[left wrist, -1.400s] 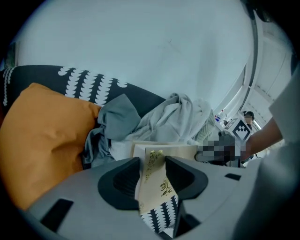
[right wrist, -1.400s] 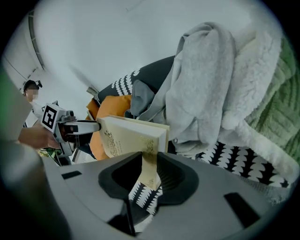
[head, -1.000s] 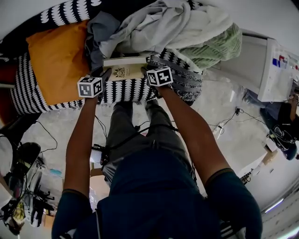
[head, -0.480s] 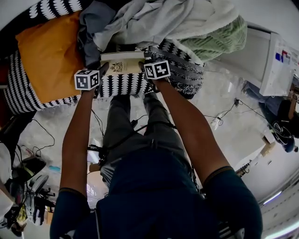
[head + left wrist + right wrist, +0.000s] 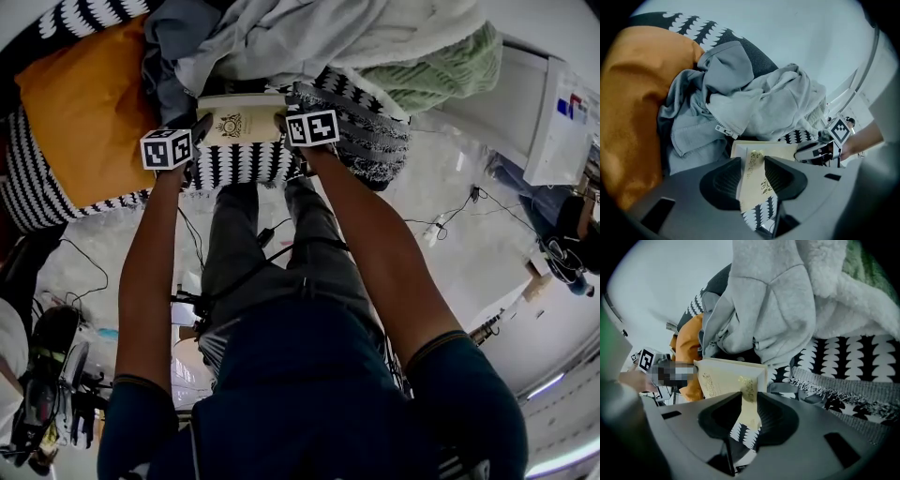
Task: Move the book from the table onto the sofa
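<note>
We are holding the book (image 5: 236,122) at the upper centre of the head view, with the left tongs (image 5: 753,165) clamping its left end and the right tongs (image 5: 749,403) clamping its right end. It is just over the black-and-white sofa (image 5: 246,165), beside the orange cushion (image 5: 80,108) and below the heaped grey clothes (image 5: 281,42).

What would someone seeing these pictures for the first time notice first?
A cream book, gripped at each end by the left gripper and right gripper, at the front of the black-and-white sofa; the left jaws have just closed further on it. Left of it lies an orange cushion, and behind it a heap of grey clothes.
</note>
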A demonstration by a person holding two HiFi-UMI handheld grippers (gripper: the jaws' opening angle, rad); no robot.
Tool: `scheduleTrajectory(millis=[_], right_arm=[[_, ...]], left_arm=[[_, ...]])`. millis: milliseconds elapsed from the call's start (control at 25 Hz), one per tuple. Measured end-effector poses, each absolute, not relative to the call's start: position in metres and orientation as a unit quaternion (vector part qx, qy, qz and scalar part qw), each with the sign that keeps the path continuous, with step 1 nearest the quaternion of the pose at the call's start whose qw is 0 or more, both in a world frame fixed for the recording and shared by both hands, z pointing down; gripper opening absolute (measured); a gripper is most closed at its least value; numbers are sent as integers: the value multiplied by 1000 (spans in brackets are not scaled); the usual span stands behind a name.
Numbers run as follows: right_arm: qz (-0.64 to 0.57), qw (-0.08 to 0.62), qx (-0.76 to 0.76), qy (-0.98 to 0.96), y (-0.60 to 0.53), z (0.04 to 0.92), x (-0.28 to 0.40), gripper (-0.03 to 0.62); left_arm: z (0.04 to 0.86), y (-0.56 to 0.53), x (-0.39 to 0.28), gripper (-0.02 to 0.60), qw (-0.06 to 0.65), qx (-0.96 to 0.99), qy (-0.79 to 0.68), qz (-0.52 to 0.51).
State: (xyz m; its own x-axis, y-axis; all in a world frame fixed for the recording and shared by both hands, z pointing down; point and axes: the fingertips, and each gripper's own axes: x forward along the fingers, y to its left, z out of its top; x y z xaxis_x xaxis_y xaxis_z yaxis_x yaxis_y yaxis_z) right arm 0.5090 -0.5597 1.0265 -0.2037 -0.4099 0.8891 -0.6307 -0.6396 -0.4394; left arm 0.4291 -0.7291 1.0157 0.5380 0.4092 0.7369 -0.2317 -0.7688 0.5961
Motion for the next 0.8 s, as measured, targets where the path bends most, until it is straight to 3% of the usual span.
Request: scheduleTrajectory(millis=[800], right_arm=[[669, 43, 625, -399, -548, 991, 501, 110]], left_arm=[[978, -716, 398, 156, 319, 824, 41, 467]])
